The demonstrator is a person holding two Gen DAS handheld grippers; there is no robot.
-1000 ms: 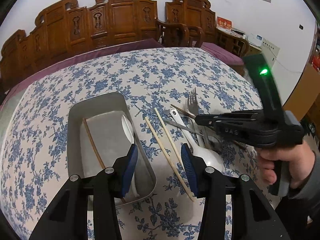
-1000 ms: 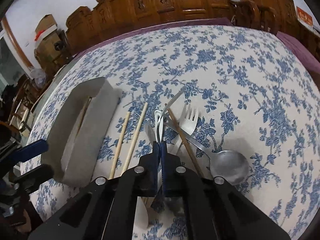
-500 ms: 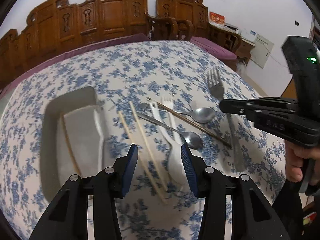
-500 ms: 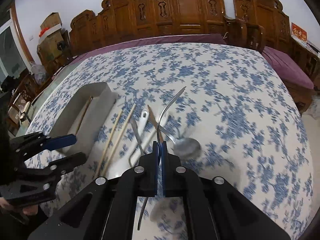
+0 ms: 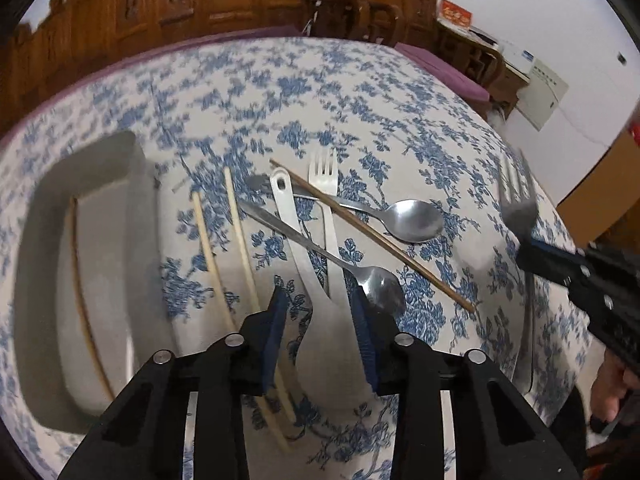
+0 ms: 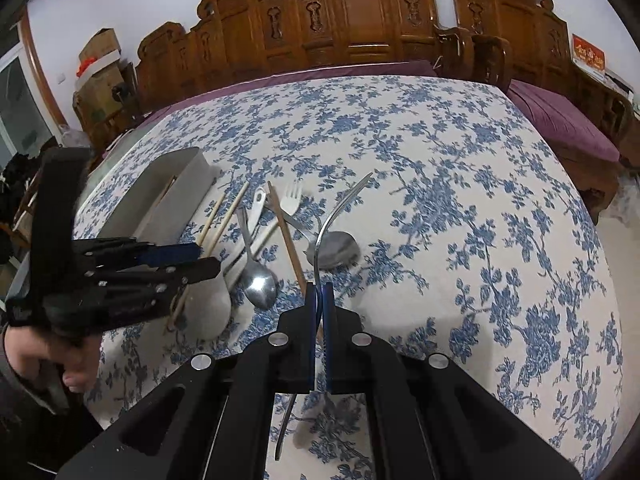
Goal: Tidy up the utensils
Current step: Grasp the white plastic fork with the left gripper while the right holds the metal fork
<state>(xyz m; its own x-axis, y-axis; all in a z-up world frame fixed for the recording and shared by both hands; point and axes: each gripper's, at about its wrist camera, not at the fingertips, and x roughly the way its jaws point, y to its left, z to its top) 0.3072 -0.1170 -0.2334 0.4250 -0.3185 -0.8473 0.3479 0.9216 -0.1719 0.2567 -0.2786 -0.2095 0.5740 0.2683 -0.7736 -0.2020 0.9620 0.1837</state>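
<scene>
My left gripper [image 5: 320, 320] hangs low over the utensil pile, and its jaws are closing around the bowl of the white plastic spoon [image 5: 326, 344]. I cannot see the pads pressing on the bowl. Beside the spoon lie a white plastic fork [image 5: 325, 172], two metal spoons [image 5: 416, 220] [image 5: 382, 284], a brown chopstick [image 5: 376, 240] and two pale chopsticks [image 5: 240, 232]. My right gripper [image 6: 319, 292] is shut on a metal fork [image 6: 340, 208], which it holds above the cloth with the tines pointing away. To the left stands a grey tray [image 5: 44, 280] with one chopstick [image 5: 80, 300] in it.
The table wears a blue-flowered cloth [image 6: 460, 200] that stretches bare to the right and far side. Carved wooden chairs [image 6: 360, 16] line the far edge. The left gripper [image 6: 196, 260] and the hand holding it fill the left of the right wrist view.
My left gripper moved from over the tray to the right and down onto the white spoon, and its jaws narrowed. My right gripper lifted the metal fork off the pile and carried it right.
</scene>
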